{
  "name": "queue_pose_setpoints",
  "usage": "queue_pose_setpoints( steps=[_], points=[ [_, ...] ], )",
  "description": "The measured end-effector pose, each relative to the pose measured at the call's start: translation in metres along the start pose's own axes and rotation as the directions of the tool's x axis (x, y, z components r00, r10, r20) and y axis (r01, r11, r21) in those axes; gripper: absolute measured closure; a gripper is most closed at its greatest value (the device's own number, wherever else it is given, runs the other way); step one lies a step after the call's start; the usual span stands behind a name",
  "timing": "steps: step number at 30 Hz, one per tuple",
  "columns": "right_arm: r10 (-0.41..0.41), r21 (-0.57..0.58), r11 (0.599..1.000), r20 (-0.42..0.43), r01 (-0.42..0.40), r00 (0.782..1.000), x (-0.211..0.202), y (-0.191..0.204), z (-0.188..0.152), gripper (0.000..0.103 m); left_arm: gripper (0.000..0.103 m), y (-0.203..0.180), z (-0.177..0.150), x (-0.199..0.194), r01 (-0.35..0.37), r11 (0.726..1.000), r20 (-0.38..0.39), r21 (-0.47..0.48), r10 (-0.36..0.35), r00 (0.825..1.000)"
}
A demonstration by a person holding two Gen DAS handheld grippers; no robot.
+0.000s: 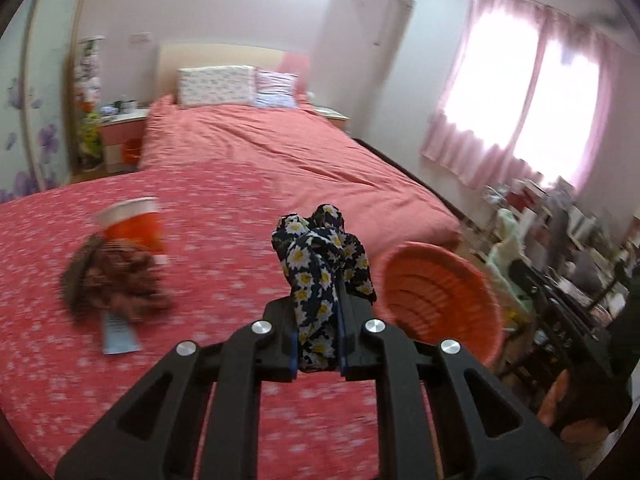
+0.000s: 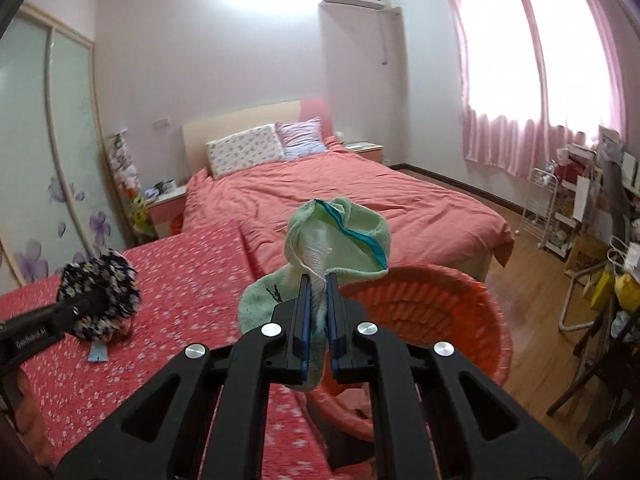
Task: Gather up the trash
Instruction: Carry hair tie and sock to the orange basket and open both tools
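Nearest your left lens, the left gripper [image 1: 318, 312] is clamped on a bundle of dark daisy-print cloth [image 1: 324, 256], which bulges up past the fingertips and hangs above the red flowered tabletop [image 1: 200, 240], just left of the orange basket [image 1: 436, 296]. Your right gripper [image 2: 318, 308] has its jaws pressed together on a pale green sock [image 2: 340, 236]; the sock's cuff flops open above the pads, in front of the same basket [image 2: 440, 300] and partly covering its near rim. Well left of the basket on the tabletop lie a brown fuzzy clump [image 1: 120, 280], an orange-and-white paper cup [image 1: 136, 224] tipped behind it, and a small blue card [image 1: 120, 332] poking out beneath; all three are smeared by blur, so you cannot tell what the clump is. From the right wrist view, the left gripper and its cloth hide most of that pile. Beyond the basket stands a bed [image 2: 360, 192] with a coral cover and two pillows [image 2: 264, 148]. Right of the basket are a wooden floor [image 2: 536, 312], cluttered shelves [image 2: 592, 208] cut off by the frame, and pink curtains [image 2: 520, 80] over a bright window.
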State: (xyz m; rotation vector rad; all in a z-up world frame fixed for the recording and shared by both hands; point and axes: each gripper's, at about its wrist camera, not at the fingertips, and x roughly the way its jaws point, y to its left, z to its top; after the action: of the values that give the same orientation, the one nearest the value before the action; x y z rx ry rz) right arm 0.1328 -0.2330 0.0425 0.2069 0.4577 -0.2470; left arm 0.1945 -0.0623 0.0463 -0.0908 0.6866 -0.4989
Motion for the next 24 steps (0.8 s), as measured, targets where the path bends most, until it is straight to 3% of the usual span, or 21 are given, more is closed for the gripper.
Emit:
queue_pose_setpoints(
  steps=[15,24],
  points=[
    [-0.062,0.146,0.987,-0.013,0.064,0.998,0.022,-0.073,-0.013,0.096,0.089,-0.111,-0.012,0.086,0.195,0.975,-0.109,0.109,-0.183,0.977],
    [-0.063,0.198,0.978,-0.013,0.065,0.998,0.032,-0.094,-0.015,0.096,0.088,-0.132,-0.020,0.125,0.238,0.962,-0.158,0.132,-0.217,0.963]
  ],
)
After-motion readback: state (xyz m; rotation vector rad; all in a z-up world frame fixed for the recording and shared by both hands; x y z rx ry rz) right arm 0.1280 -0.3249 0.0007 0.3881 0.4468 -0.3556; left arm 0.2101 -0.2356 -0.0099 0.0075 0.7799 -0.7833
